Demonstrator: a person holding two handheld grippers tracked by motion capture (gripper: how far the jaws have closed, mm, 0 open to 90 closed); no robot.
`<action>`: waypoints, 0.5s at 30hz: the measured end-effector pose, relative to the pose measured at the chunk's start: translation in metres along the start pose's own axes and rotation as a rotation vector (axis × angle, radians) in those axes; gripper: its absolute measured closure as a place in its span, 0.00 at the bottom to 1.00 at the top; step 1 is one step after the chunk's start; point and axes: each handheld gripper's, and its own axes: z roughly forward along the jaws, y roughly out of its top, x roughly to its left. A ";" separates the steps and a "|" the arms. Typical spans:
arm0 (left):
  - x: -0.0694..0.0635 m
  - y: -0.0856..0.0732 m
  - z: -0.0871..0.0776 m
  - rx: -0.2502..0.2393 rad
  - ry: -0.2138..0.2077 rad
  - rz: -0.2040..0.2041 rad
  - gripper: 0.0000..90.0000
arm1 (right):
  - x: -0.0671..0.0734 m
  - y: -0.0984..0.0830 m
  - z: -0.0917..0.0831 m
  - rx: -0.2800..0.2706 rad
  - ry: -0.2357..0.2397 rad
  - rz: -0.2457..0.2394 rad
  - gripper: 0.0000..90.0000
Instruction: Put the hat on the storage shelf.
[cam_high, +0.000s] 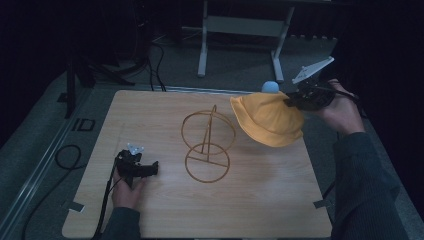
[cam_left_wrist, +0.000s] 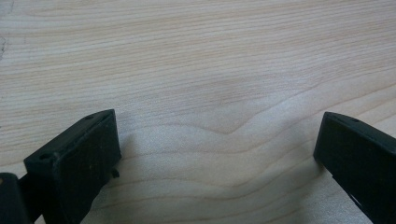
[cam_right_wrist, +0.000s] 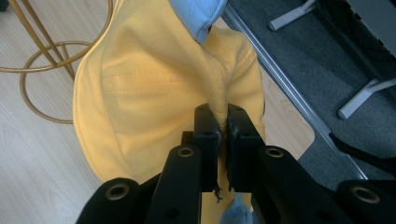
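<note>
Yellow cloth, a bucket hat with pale blue lining, hangs off the tabletop to the right of the gold wire hat stand, the right gripper clenched on a thin fold of its fabric; that pinch could slip and drop the hat; a swinging brim might topple the stand; the left gripper, left of the stand, rests spread wide, holding nothing.

Dim room, grey floor

Wire stand blocks mid-table (bare wood either side).
</note>
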 end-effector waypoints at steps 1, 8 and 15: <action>0.000 0.000 0.000 0.000 0.000 0.000 0.00 | 0.000 0.001 -0.001 -0.001 0.000 0.000 0.94; 0.000 0.000 0.000 0.001 0.000 0.000 0.00 | 0.002 0.005 -0.002 -0.009 0.008 -0.012 0.94; 0.000 0.000 0.000 0.000 0.000 0.000 0.00 | 0.003 0.009 -0.005 -0.020 0.012 -0.021 0.94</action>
